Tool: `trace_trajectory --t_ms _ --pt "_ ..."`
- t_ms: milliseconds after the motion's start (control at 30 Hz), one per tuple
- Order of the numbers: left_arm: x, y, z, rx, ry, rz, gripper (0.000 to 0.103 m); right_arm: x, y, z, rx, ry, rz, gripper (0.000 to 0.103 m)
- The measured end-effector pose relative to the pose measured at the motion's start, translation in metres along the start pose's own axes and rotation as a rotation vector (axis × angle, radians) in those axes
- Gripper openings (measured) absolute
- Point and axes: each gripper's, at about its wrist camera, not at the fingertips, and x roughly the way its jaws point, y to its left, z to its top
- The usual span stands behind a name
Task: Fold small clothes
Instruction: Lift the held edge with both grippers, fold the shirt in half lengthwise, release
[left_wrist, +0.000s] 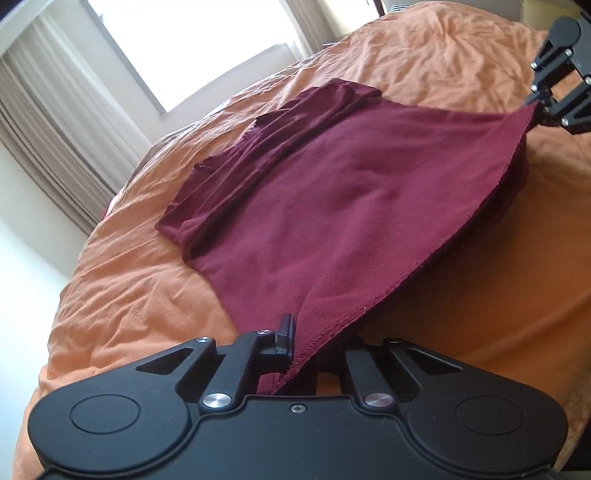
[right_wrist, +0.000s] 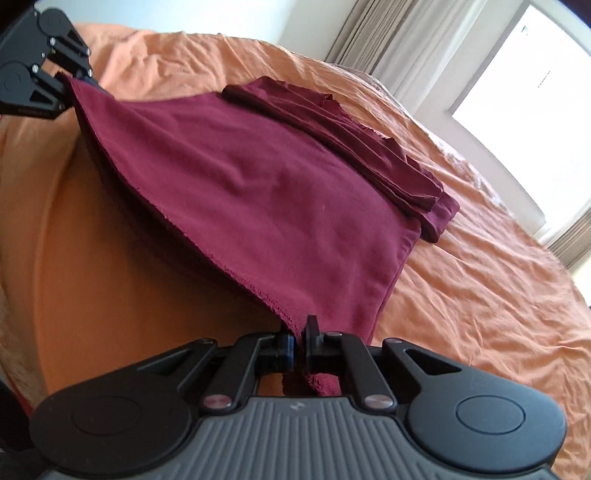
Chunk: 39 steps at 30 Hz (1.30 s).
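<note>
On the bed: we see a maroon garment (left_wrist: 332, 192) spread over an orange bedspread (left_wrist: 129, 288), its far part lying flat with folded layers stacked at the far edge.
Left gripper (left_wrist: 295, 343): we find it clamped on one corner of the garment's near hem; the fabric runs between its fingers (left_wrist: 285, 334) and bunches behind them.
Right gripper (right_wrist: 298, 339): we find it pinched shut on the other hem corner, with cloth gathered behind its fingers (right_wrist: 312, 332).
Hem (right_wrist: 177, 221): we see the stitched edge stretched taut between the two grippers and raised off the bedspread, casting a shadow beneath.
Cross view: we see each gripper at the far corner of the other's picture, touching the cloth.
Background: we note a bright window (left_wrist: 192, 48) with pale curtains (left_wrist: 55, 140) beyond the bed.
</note>
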Motion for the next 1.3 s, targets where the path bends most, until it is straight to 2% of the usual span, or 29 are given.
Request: trace_trajectory --t_ms 333,600,900,1133,1300 --pt "0.004 0.050 0.069 -0.109 0.017 0.027 0.006 -0.012 -0.087 0.063 0.102 0.009 0.128 0.005" --pt "0.030 0.090 0.121 -0.180 0.033 0.056 0.006 0.011 -0.155 0.115 0.057 0.030 0.218 0.005" --pt "0.104 0.156 0.161 -0.249 0.054 0.010 0.006 0.080 -0.224 0.190 0.015 0.093 0.324 0.005" --pt "0.181 0.206 0.180 -0.266 0.064 -0.018 0.006 0.159 -0.266 0.249 0.006 0.119 0.319 0.005" --pt "0.252 0.233 0.186 -0.272 0.105 -0.058 0.007 0.222 -0.278 0.266 0.004 0.162 0.313 0.005"
